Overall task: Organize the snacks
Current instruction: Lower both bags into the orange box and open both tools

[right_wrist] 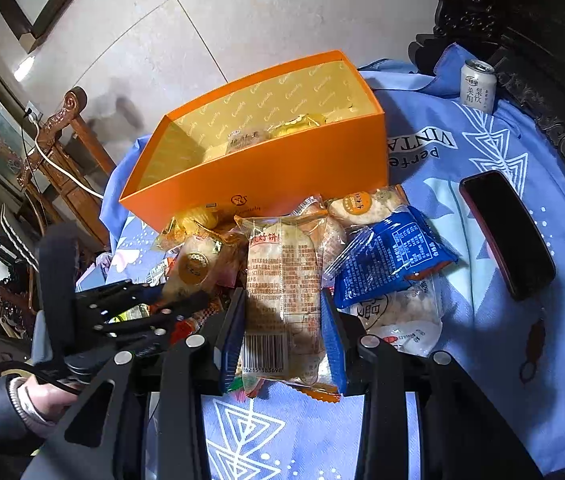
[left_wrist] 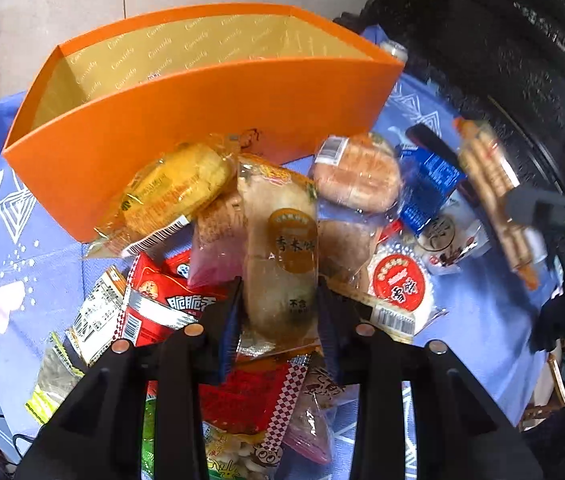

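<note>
Gleaming clear-wrapped, seemingly pale rice cracker (left_wrist: 280, 256)

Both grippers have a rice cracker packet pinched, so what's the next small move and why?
Probably lift the left gripper with its clear rice cracker packet over the open orange cardboard box's rim: its fingers already clamp it, and the box stands just behind the snack pile.

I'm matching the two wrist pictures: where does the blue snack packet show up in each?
Left wrist: blue snack packet at right of centre, right of the round bun.
Right wrist: blue snack packet right of centre, just right of the held rice cracker pack.
Shared landmark: the orange box behind the snack pile.
</note>
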`<state>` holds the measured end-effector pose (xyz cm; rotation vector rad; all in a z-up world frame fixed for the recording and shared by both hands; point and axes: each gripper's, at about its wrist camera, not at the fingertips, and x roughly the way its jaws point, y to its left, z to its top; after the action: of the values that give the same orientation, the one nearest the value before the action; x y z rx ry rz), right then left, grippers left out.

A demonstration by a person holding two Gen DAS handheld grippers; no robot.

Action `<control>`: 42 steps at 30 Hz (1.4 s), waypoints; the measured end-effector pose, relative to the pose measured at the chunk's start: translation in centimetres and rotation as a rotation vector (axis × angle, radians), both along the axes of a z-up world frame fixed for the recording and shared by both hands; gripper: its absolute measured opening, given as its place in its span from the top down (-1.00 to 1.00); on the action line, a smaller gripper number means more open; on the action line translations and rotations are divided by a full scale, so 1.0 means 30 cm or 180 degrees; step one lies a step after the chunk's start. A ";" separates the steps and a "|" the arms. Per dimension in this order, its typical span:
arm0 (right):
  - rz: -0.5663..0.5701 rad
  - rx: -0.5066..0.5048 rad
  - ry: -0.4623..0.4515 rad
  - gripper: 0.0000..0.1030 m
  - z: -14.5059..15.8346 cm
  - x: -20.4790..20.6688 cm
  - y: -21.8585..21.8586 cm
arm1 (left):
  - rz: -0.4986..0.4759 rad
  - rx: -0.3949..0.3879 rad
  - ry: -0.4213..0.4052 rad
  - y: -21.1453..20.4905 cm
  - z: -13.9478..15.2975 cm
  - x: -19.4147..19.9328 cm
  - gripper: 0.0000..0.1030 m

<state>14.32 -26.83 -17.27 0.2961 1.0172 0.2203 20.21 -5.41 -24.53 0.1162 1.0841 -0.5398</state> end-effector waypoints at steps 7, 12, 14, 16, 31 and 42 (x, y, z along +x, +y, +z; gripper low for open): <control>-0.0023 0.0039 -0.0072 0.29 0.037 -0.001 -0.012 | -0.0013 -0.0274 -0.0380 0.024 0.198 -0.031 0.37; 0.0109 0.0057 -0.0279 0.29 0.129 0.052 0.016 | 0.0144 -0.0458 -0.0727 0.087 0.404 0.014 0.37; 0.0184 0.0044 -0.0442 0.29 0.188 0.090 0.033 | 0.0233 -0.0499 -0.0861 0.117 0.484 0.062 0.37; 0.0239 0.0033 -0.0575 0.29 0.238 0.136 0.047 | 0.0308 -0.0521 -0.0912 0.144 0.544 0.138 0.37; 0.0427 -0.0063 -0.0989 -0.44 0.376 0.383 0.122 | 0.0931 -0.0186 -0.0950 0.215 0.608 0.333 -0.92; 0.1093 -0.0152 -0.0136 -0.32 0.004 0.048 0.193 | 0.1038 -0.0161 -0.0465 0.342 0.365 -0.001 -0.92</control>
<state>15.77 -21.03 -17.14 0.0709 1.0255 0.5098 20.18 4.86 -13.57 -0.0647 0.9228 -0.2603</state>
